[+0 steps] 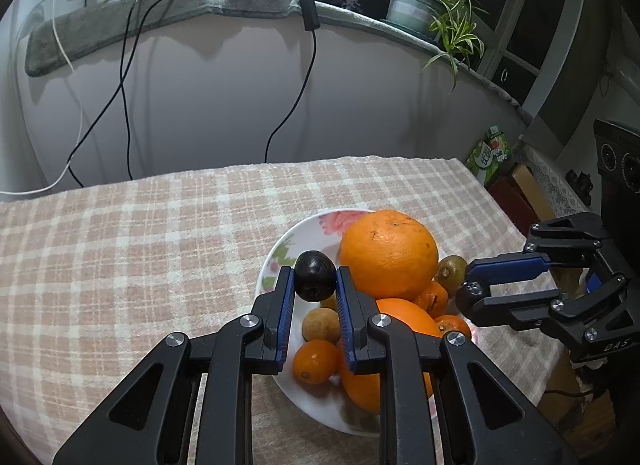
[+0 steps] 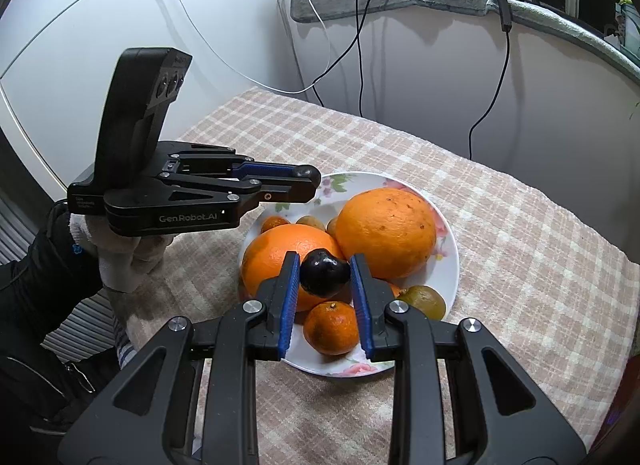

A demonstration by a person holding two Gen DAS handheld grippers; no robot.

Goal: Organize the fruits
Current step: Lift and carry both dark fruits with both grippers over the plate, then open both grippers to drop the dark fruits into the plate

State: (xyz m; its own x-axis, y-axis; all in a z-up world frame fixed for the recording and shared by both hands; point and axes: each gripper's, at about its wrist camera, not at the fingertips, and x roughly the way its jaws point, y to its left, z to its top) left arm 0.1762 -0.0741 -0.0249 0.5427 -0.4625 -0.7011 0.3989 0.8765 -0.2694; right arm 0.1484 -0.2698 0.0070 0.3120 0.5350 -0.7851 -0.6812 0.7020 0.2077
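Note:
A white flowered plate point(image 1: 276, 261) point(image 2: 452, 265) on the checked cloth holds two big oranges point(image 1: 388, 253) point(image 2: 386, 233), several small mandarins point(image 1: 314, 361) point(image 2: 331, 329), a tan round fruit point(image 1: 320, 325) and a green-brown fruit point(image 1: 451, 271) point(image 2: 424, 301). My left gripper point(image 1: 314, 275) point(image 2: 308, 181) is shut on a small dark fruit point(image 1: 315, 275) above the plate's left rim. My right gripper point(image 2: 325, 265) point(image 1: 466, 291) is shut on another dark fruit point(image 2: 324, 273), hanging over the oranges on the plate's near side.
The checked cloth point(image 1: 140, 249) covers the table, which ends at a white wall with hanging cables point(image 1: 124, 77). A potted plant point(image 1: 432, 5) stands on the padded ledge. A green carton point(image 1: 490, 153) sits past the table's right edge. A gloved hand point(image 2: 120, 261) holds the left gripper.

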